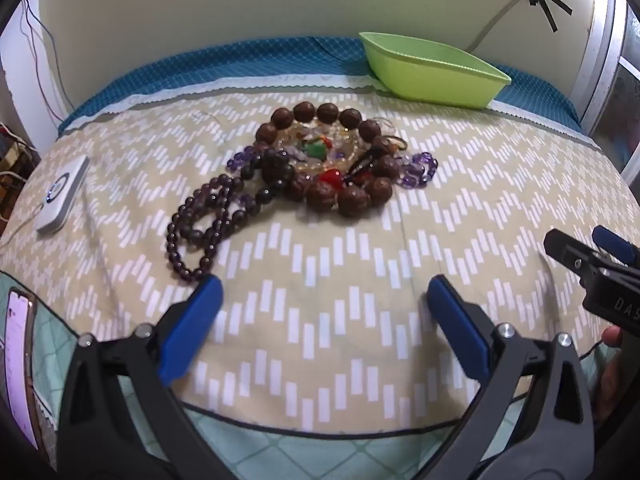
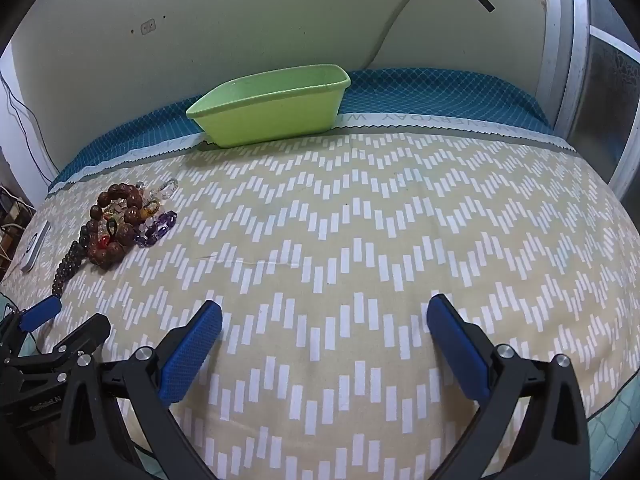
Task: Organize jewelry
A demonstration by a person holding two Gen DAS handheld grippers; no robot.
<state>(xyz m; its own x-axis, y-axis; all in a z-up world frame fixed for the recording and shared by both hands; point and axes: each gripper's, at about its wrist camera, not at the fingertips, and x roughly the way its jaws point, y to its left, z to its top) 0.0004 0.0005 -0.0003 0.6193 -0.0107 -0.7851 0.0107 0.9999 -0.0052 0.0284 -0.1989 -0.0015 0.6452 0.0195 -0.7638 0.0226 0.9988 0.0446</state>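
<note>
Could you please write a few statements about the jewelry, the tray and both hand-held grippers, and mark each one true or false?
1. The green tray holds no jewelry. True.
2. The left hand-held gripper grips the dark bead string. False: it is open, holding nothing.
3. The big brown bead bracelet lies in the jewelry pile on the patterned cloth. True.
4. The right hand-held gripper is shut. False: its jaws are spread wide.
5. The tray sits in front of the pile. False: it sits beyond it, near the wall.

Green tray (image 2: 276, 110), bead pile (image 2: 120, 224), spread tongs (image 2: 324, 340)
</note>
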